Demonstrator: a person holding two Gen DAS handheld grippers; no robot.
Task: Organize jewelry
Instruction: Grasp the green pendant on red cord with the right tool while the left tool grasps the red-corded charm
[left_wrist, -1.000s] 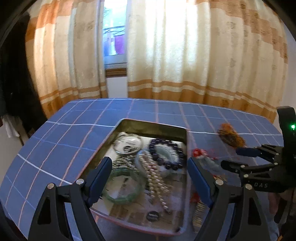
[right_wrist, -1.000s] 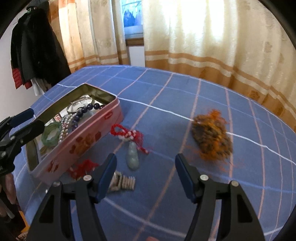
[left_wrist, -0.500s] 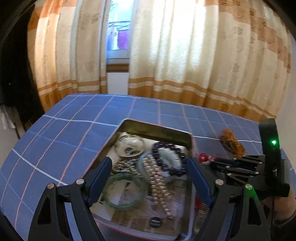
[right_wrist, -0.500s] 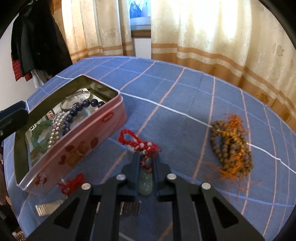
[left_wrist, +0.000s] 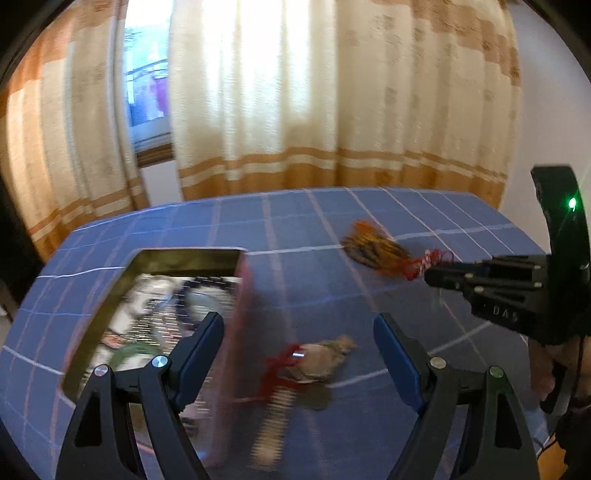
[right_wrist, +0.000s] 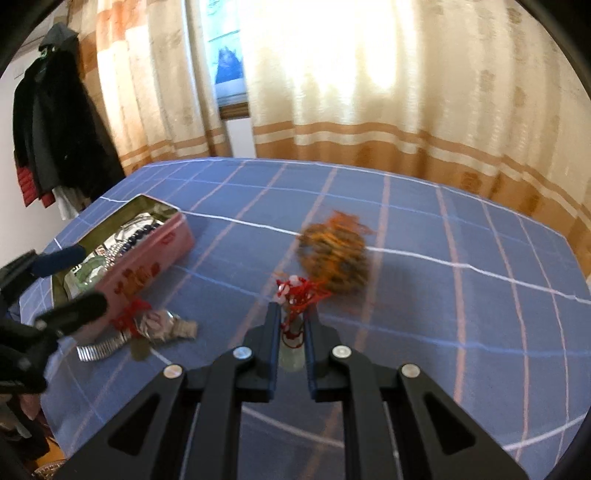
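My right gripper is shut on a pale green jade pendant with a red knotted cord, held above the blue tablecloth; it also shows in the left wrist view. My left gripper is open and empty, above a silver watch with a red tassel lying beside the pink tin box. The tin holds bracelets and bead strings. A brown and orange bead string lies on the cloth beyond the pendant.
The table has a blue checked cloth. Cream and orange curtains hang behind it. Dark coats hang at the far left. The watch with its metal band lies by the tin's near corner.
My right gripper closed on the jade pendant and lifted it off the cloth. My left gripper swung right, from over the tin to over the watch beside it.
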